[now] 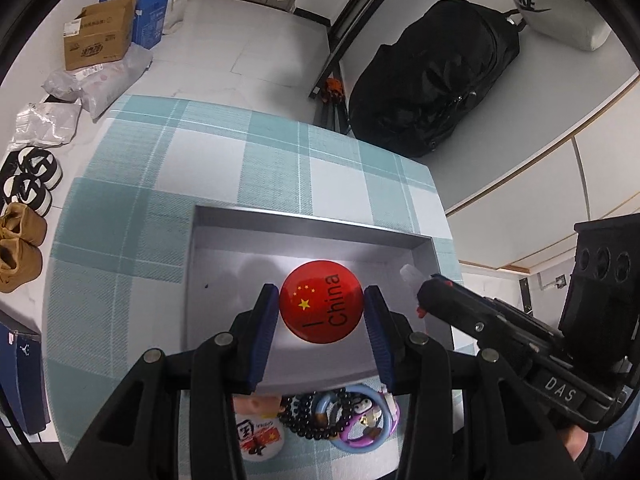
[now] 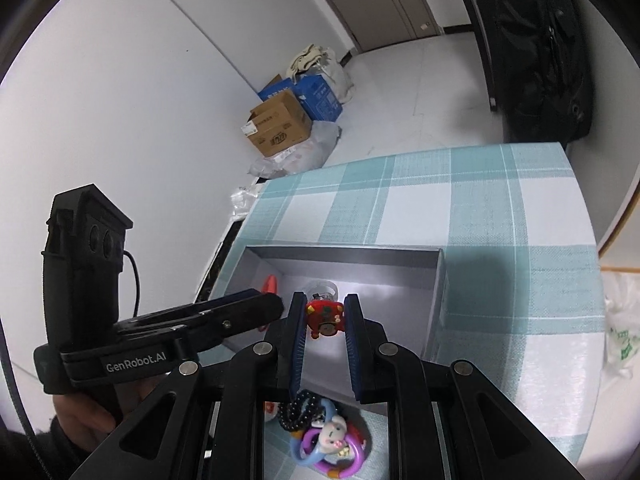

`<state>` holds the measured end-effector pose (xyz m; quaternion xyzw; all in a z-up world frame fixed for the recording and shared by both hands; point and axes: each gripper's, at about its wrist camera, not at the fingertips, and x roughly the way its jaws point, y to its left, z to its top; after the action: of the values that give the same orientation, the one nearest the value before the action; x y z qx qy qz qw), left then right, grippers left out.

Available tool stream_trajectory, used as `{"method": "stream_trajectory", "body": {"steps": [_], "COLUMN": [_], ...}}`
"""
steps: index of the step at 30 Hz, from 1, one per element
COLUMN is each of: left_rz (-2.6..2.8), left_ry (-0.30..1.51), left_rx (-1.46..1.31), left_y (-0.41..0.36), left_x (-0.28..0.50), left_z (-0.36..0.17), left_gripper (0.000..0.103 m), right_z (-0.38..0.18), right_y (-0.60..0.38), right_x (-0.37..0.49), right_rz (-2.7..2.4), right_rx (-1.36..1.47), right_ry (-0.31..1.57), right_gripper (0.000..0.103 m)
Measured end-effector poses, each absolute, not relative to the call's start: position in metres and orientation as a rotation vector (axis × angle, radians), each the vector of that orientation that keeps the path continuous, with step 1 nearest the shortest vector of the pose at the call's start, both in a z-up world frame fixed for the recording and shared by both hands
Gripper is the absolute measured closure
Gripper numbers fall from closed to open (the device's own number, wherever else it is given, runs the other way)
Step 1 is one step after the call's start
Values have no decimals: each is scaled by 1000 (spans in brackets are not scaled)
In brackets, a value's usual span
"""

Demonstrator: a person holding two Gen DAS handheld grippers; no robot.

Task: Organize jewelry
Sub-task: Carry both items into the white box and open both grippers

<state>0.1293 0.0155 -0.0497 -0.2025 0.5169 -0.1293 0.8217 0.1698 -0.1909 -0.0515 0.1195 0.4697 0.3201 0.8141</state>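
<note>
Even indoor light filled both fisheye views; a white glare pooled on the grey tray (image 1: 208,240) floor, and edges curved into black vignette.

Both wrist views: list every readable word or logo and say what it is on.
"I China": red round badge in the left gripper.
"DAS": right gripper body.
"GenRobot.AI": left gripper body.
"NIKE", partly cut off: white bag.
Cardboard box print: too blurred to read.

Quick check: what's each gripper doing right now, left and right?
Left gripper: closed on the round red China badge, over the grey box.
Right gripper: closed on a small red figurine charm, over the same box.
</note>
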Motion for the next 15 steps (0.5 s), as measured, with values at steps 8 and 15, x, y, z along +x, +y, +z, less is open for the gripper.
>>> {"method": "stream_trajectory", "body": {"steps": [8, 15], "left_rz": [-330, -329], "left_ry": [1083, 1057], "left_rx": [-486, -504], "left_y": [18, 17], "left_x": [134, 131], "left_z": [-51, -47], "left_gripper": [59, 50], "right_z": [-58, -37], "right_y": [-188, -214], "right_x": [177, 175], "right_rz": [642, 598], "right_rx": [254, 335], "right_ry": [1019, 903], "right_gripper": [67, 51]}}
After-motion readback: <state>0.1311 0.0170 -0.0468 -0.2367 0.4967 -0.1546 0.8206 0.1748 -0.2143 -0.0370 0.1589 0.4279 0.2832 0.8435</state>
